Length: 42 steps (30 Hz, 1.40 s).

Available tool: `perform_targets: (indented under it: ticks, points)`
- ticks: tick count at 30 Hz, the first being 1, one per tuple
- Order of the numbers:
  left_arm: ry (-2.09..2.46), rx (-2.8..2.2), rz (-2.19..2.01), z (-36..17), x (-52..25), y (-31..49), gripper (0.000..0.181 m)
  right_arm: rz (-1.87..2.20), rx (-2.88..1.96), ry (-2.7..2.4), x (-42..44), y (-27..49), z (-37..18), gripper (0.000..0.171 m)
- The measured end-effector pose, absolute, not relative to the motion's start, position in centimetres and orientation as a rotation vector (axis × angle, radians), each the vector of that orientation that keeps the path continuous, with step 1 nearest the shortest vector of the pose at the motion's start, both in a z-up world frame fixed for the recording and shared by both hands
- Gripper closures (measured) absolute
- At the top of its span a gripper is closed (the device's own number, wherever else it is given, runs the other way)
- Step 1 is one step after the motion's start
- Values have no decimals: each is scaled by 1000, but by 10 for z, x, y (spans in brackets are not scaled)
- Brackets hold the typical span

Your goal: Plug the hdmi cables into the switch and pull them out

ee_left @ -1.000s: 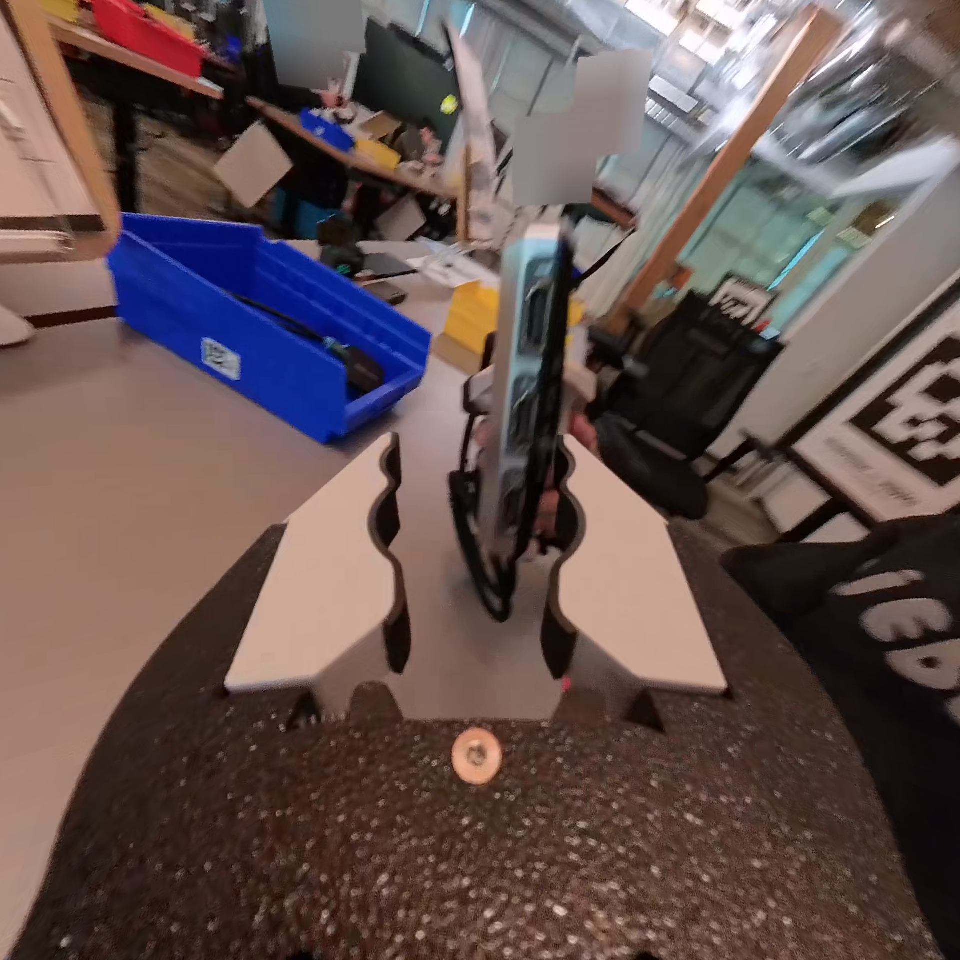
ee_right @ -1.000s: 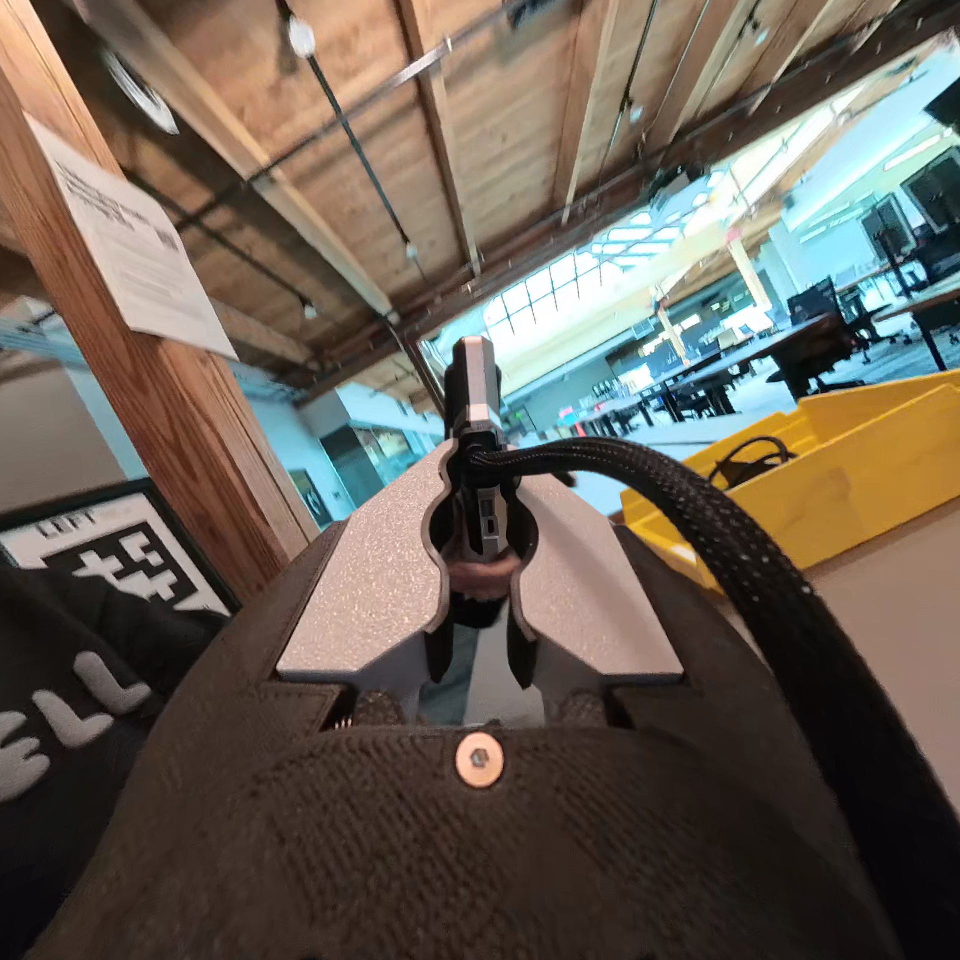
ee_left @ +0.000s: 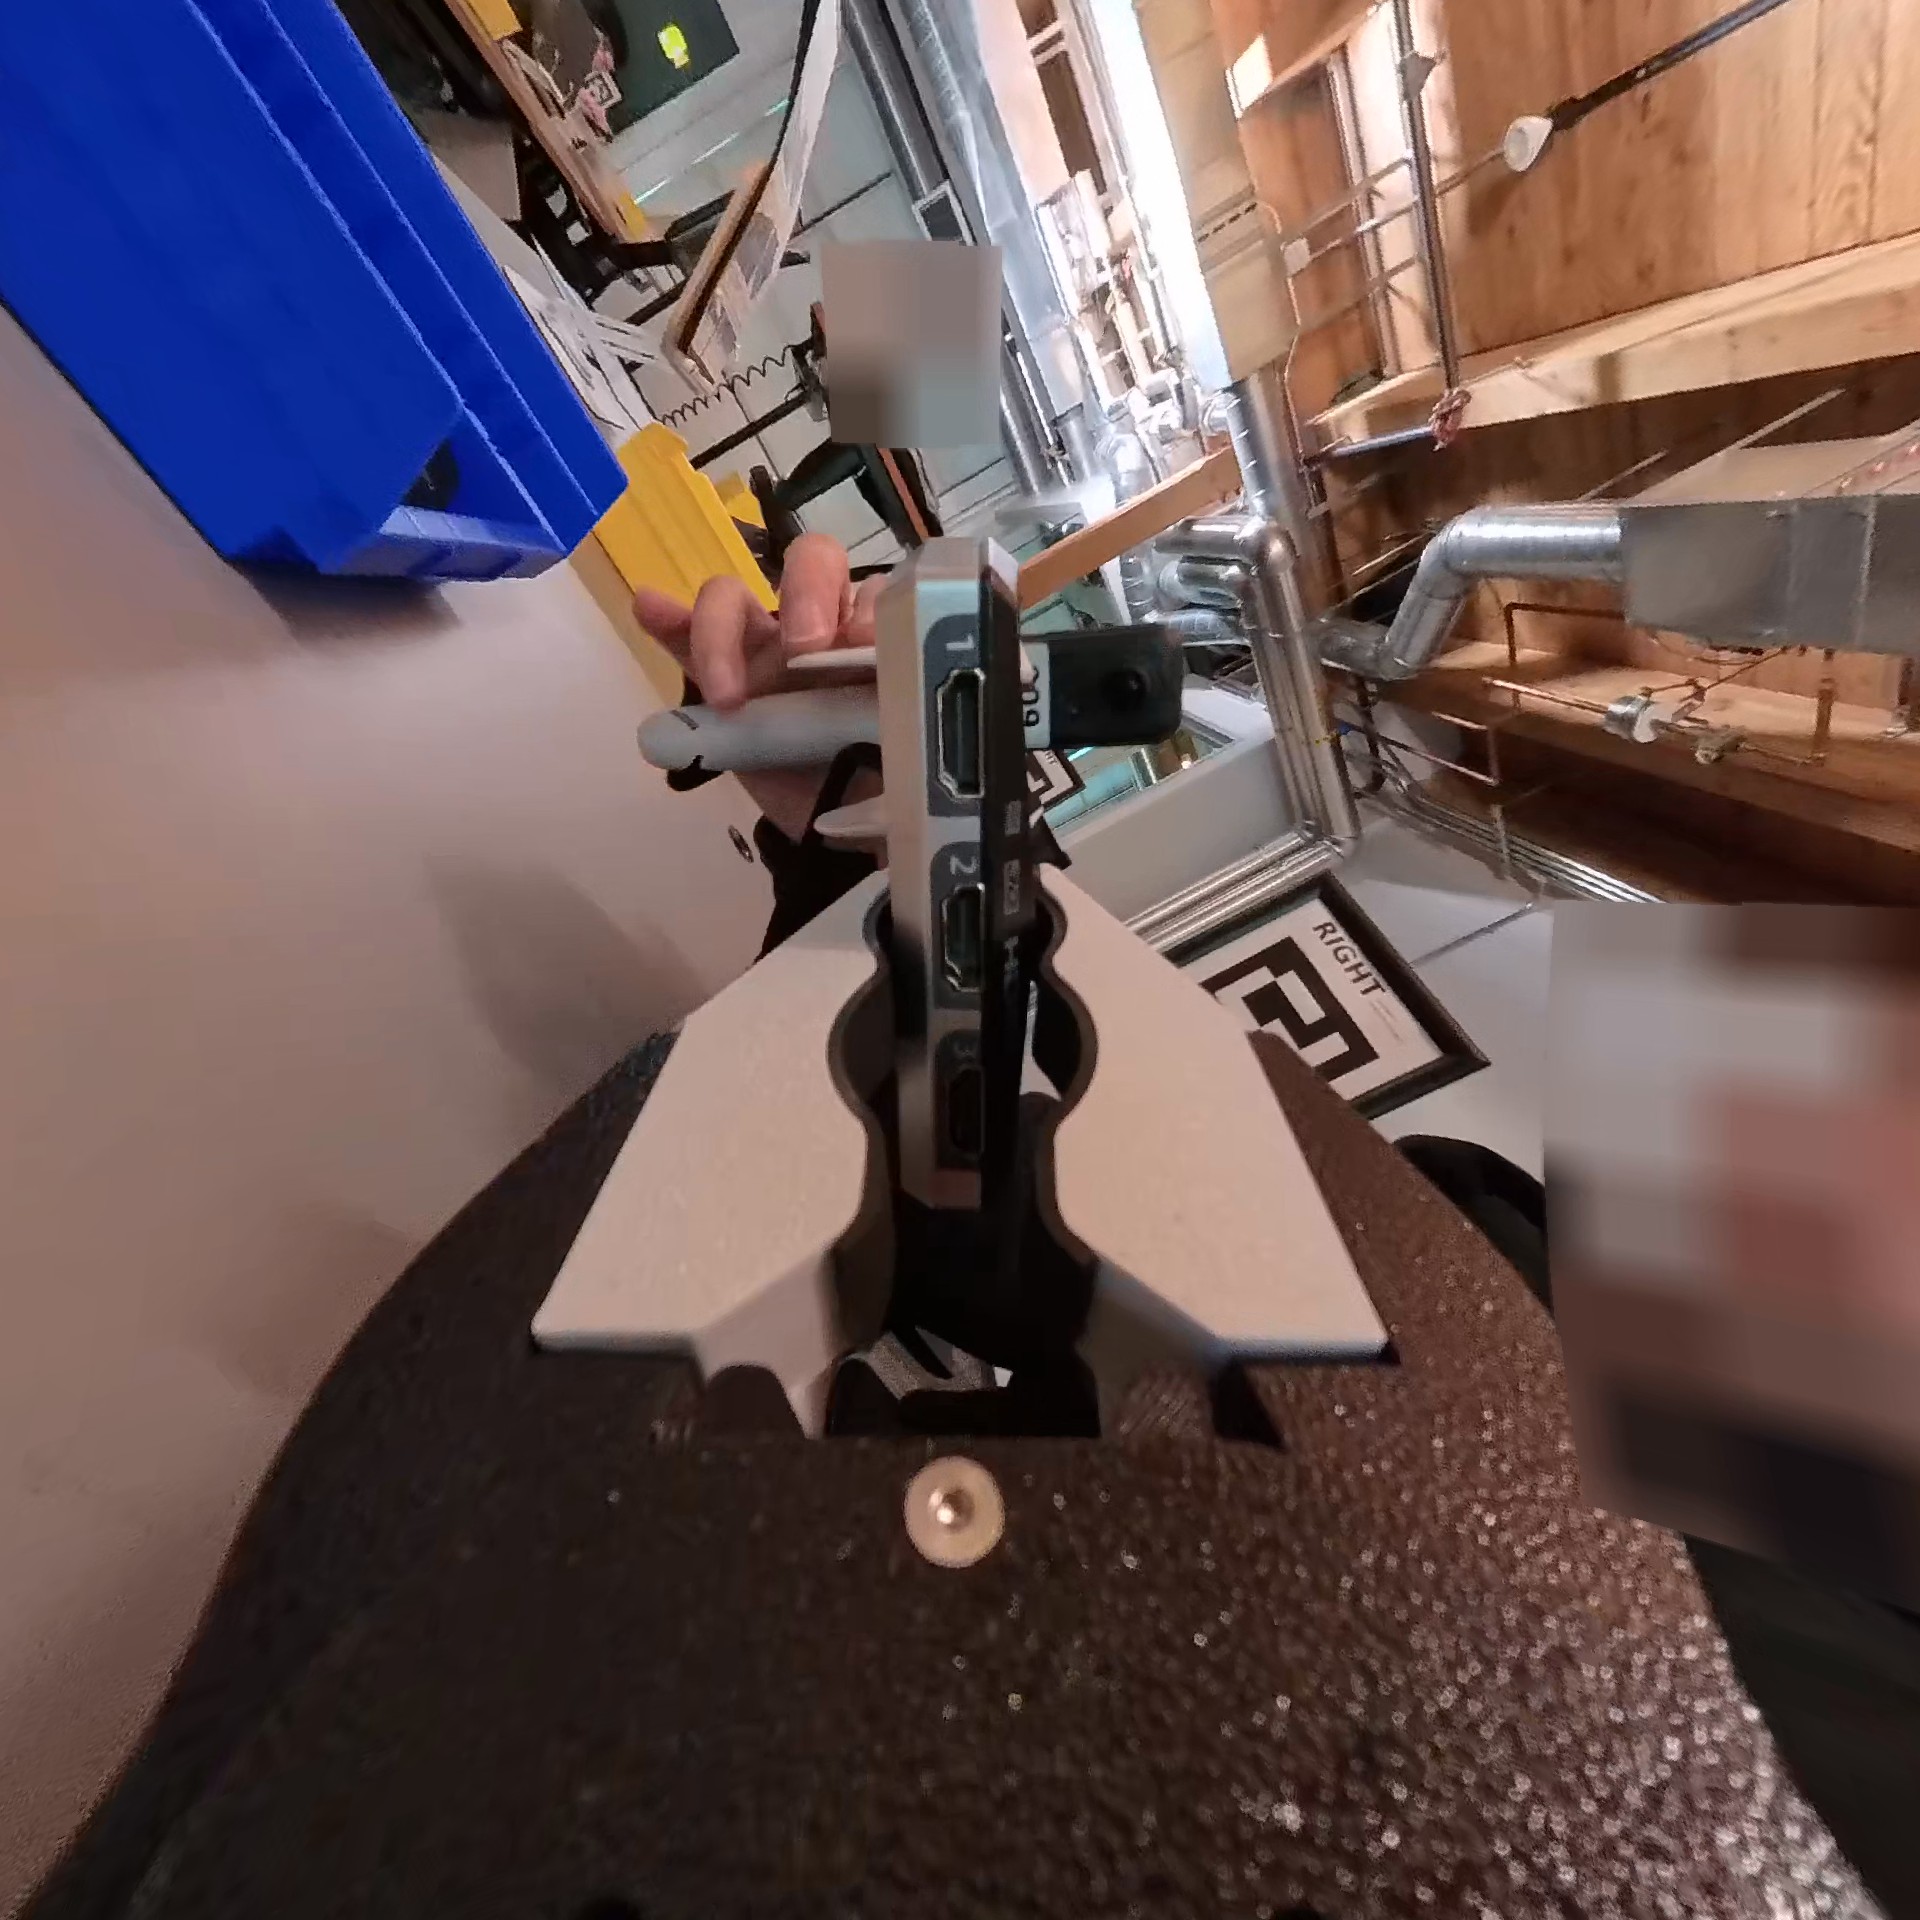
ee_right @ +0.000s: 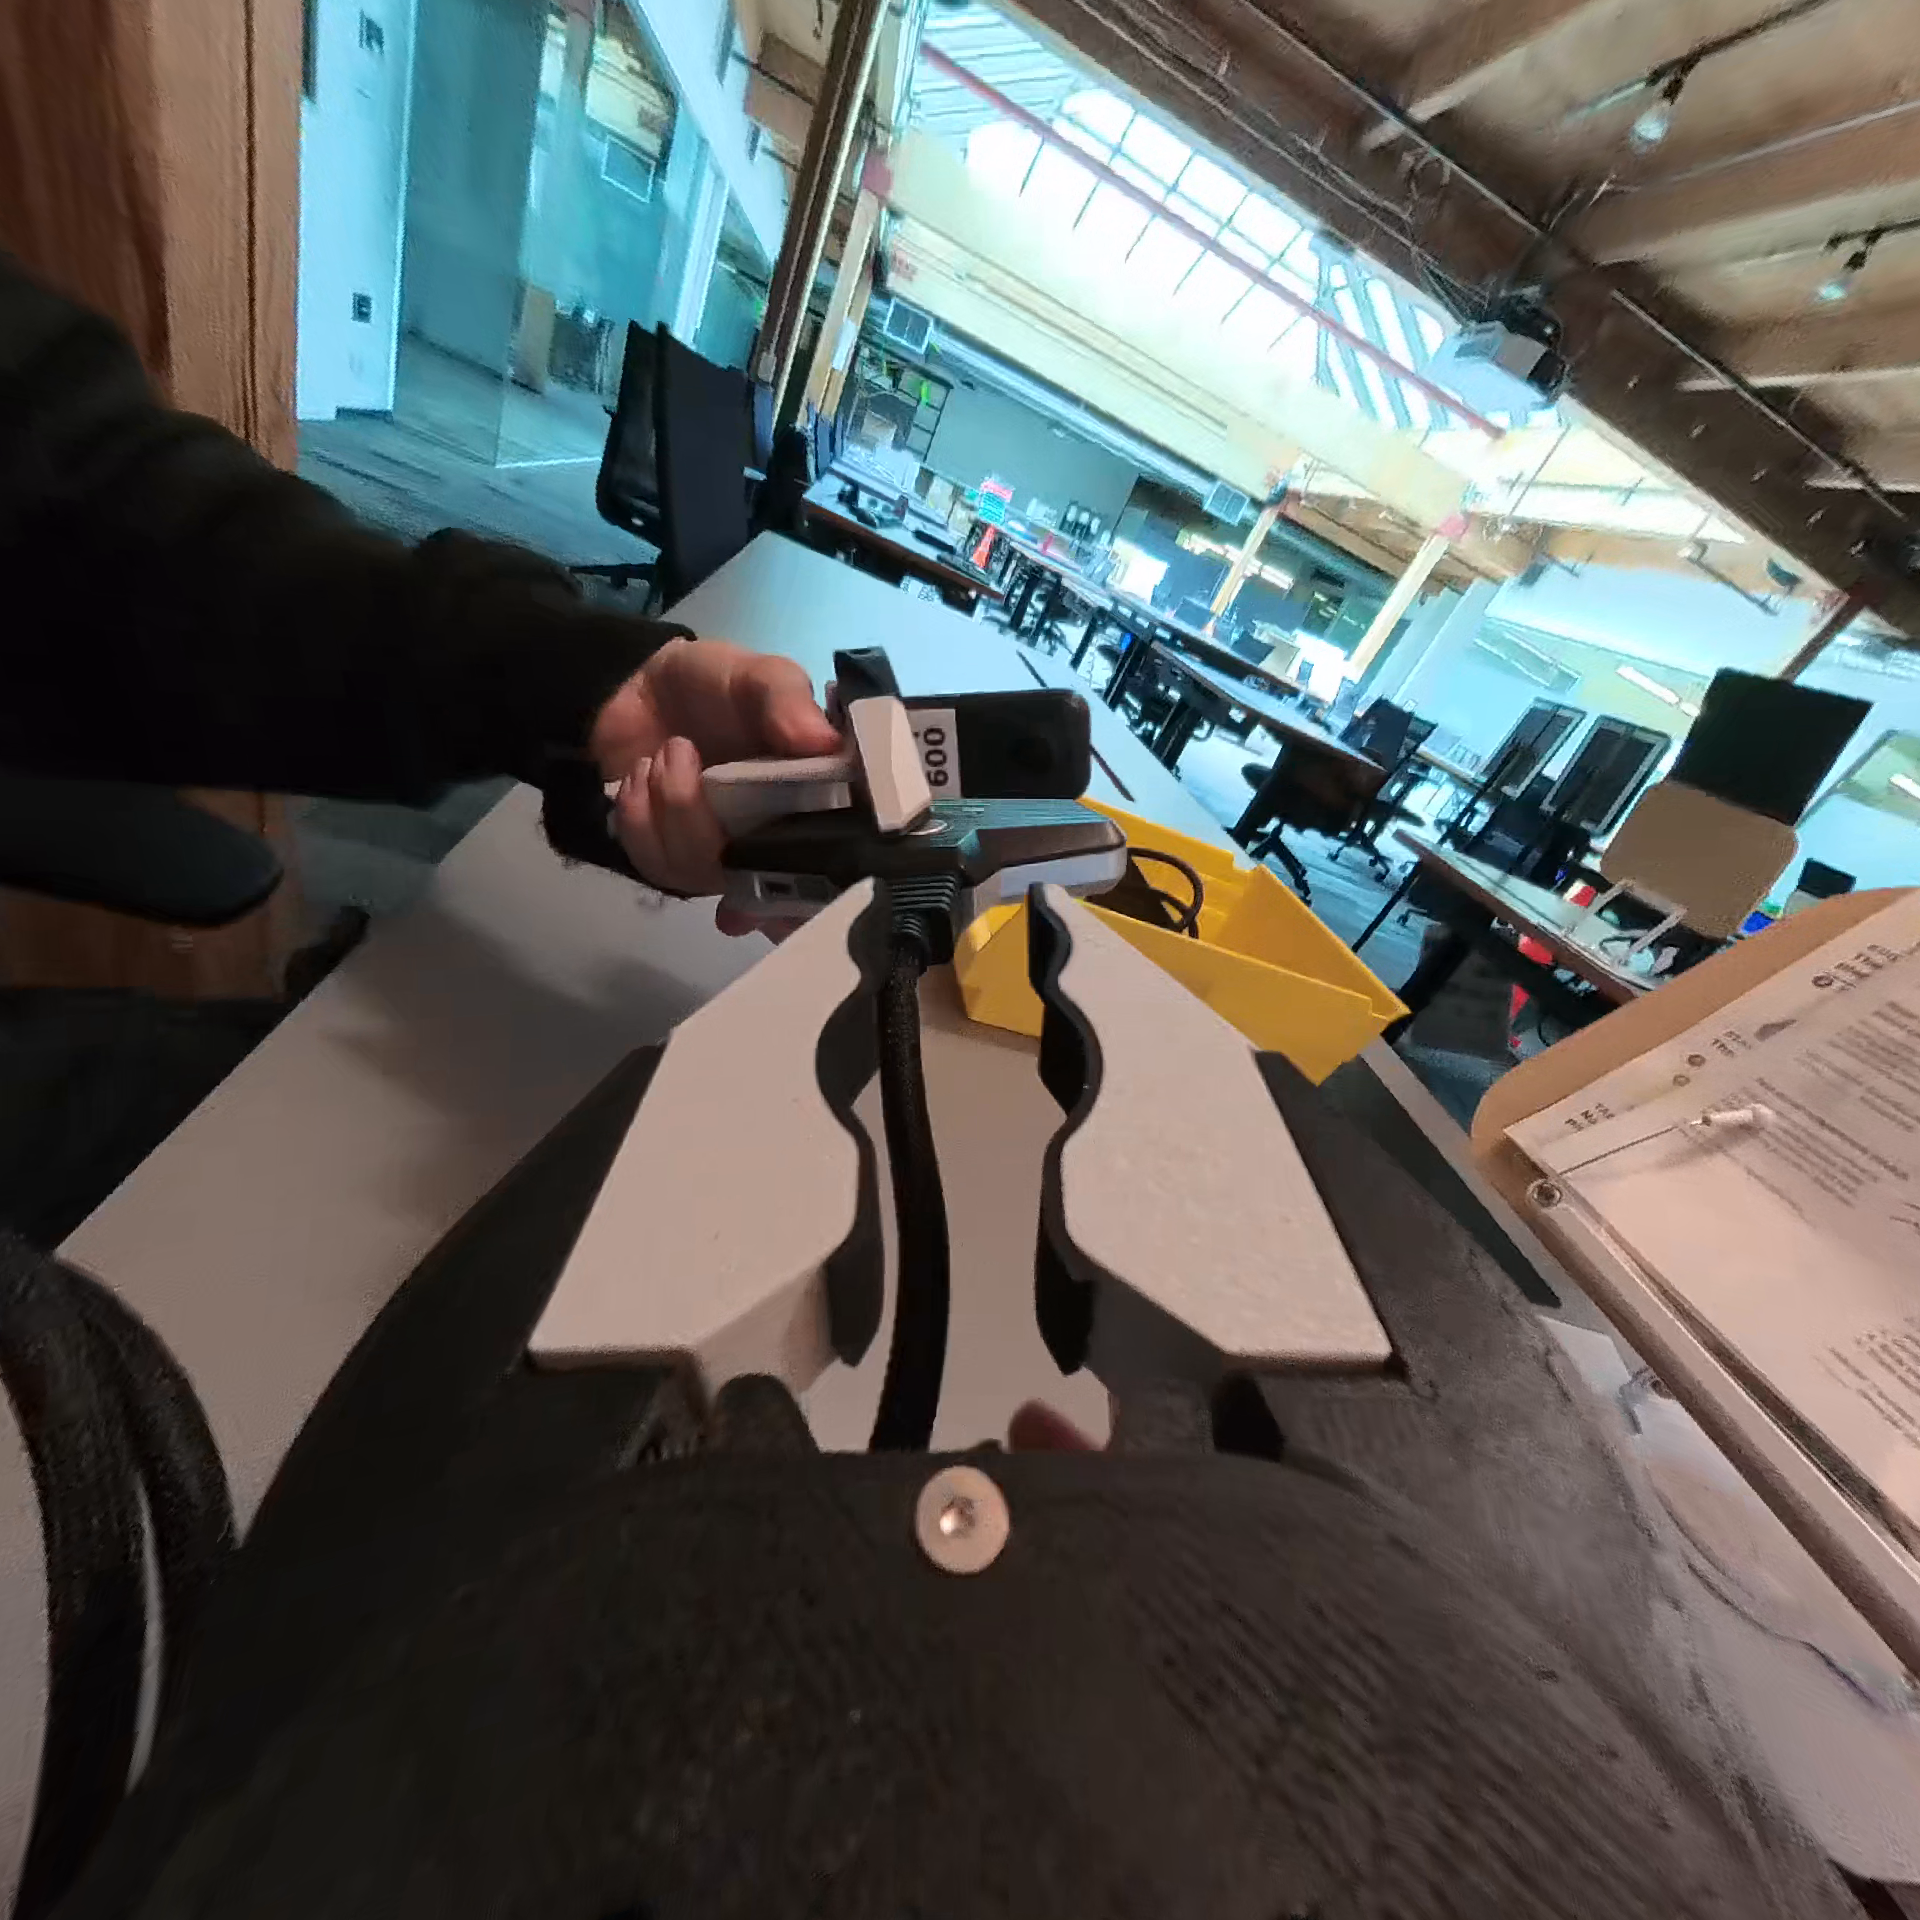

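A blue bin (ee_left: 260, 281) is seen at ten o'clock on the desk (ee_left: 260, 935). The switch (ee_left: 951, 883) is held edge-on, upright, by the left hand-held gripper (ee_left: 956, 997), its numbered ports shown empty. In the right wrist view, the right hand-held gripper (ee_right: 951, 925) is spread wide around a braided hdmi cable (ee_right: 909, 1174), whose plug (ee_right: 925, 894) is seated in the switch at twelve o'clock. A yellow bin (ee_right: 1195, 977) lies at one o'clock.
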<state>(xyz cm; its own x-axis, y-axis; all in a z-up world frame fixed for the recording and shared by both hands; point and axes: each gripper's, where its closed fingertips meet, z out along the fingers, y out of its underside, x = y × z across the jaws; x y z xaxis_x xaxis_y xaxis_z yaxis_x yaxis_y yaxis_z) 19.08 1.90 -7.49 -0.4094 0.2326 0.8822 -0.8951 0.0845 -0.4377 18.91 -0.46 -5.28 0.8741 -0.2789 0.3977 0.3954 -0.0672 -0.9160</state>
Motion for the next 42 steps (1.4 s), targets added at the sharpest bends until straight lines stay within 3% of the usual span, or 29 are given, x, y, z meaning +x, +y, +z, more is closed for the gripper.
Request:
perform_targets:
  ticks: [11,12,13,14,16,21,24,29,42]
  points:
    - [-1429,817,1473,-98,209,13,163,-534,-1572,0,200,-10,-84,158]
    - [-1437,826,1475,-100,211,13,163,-509,-1592,-3,198,-10,-88,155]
    - [-1427,833,1481,-99,213,13,163,-478,-1626,-27,194,-9,-95,135]
    - [-1416,836,1491,-98,216,14,163,-458,-1658,-26,193,-10,-102,126]
    - [-1406,848,1510,-95,221,15,164,-493,-1669,-2,200,-11,-107,124]
    - [-1401,860,1491,-101,219,5,163,-625,-1554,58,218,-17,-97,137]
    - [-1384,872,1505,-101,221,0,164,-608,-1586,50,217,-14,-108,153]
    - [-1344,895,1504,-103,226,-5,163,-620,-1475,78,216,-24,-94,147]
    - [-1299,946,1552,-98,232,-13,163,-574,-1515,188,222,-20,-100,151]
